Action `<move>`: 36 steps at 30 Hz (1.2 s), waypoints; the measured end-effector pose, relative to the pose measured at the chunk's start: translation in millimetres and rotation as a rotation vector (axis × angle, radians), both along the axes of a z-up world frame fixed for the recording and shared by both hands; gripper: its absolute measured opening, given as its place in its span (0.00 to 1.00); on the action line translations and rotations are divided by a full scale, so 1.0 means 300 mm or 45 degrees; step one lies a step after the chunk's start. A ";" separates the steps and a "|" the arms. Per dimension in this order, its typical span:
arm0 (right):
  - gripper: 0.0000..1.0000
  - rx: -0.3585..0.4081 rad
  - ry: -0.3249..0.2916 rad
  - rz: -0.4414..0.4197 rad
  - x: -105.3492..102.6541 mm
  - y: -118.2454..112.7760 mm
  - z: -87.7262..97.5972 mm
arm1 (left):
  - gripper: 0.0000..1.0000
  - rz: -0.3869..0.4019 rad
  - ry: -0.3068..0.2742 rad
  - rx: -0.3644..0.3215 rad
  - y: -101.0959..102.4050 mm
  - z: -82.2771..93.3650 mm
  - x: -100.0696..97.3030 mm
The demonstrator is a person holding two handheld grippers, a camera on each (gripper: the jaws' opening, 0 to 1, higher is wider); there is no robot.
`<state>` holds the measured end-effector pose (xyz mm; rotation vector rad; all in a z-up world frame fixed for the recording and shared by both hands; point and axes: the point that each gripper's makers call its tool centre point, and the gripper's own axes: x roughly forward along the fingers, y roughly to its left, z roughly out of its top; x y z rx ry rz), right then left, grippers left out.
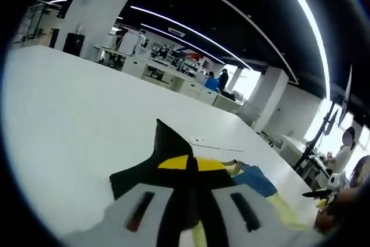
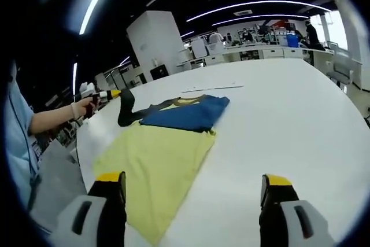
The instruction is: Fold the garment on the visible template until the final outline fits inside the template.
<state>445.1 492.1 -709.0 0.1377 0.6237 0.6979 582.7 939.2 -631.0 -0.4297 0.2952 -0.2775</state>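
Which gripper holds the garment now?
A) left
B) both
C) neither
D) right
A: the left gripper pinches the garment's black sleeve and lifts it, while the right gripper stands open with nothing between its jaws.

Left gripper view: set very low and close over the garment (image 1: 191, 172), tilted, facing across the white counter (image 1: 75, 120) toward its far edge and the office behind. Own jaws closed on black cloth at the bottom, so the cloth crowds the foreground.

Right gripper view: held higher and further back near one counter (image 2: 289, 114) edge, looking along the surface toward the far edge, own jaws spread wide at the bottom. Takes in the whole garment (image 2: 162, 148) and the left gripper (image 2: 113, 93) at the counter's left edge.

Shared by both: the garment, the counter top.
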 end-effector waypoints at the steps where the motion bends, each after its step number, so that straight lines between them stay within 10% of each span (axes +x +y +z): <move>1: 0.98 0.003 0.002 -0.004 -0.001 -0.003 -0.001 | 0.00 -0.022 -0.009 0.012 -0.028 0.007 0.007; 21: 0.97 0.029 0.028 -0.047 -0.026 -0.040 -0.026 | 0.00 -0.309 -0.052 -0.015 -0.437 -0.007 0.073; 36: 0.97 0.046 0.070 -0.060 -0.031 -0.039 -0.069 | 0.00 -0.443 -0.108 -0.205 -0.706 -0.029 0.100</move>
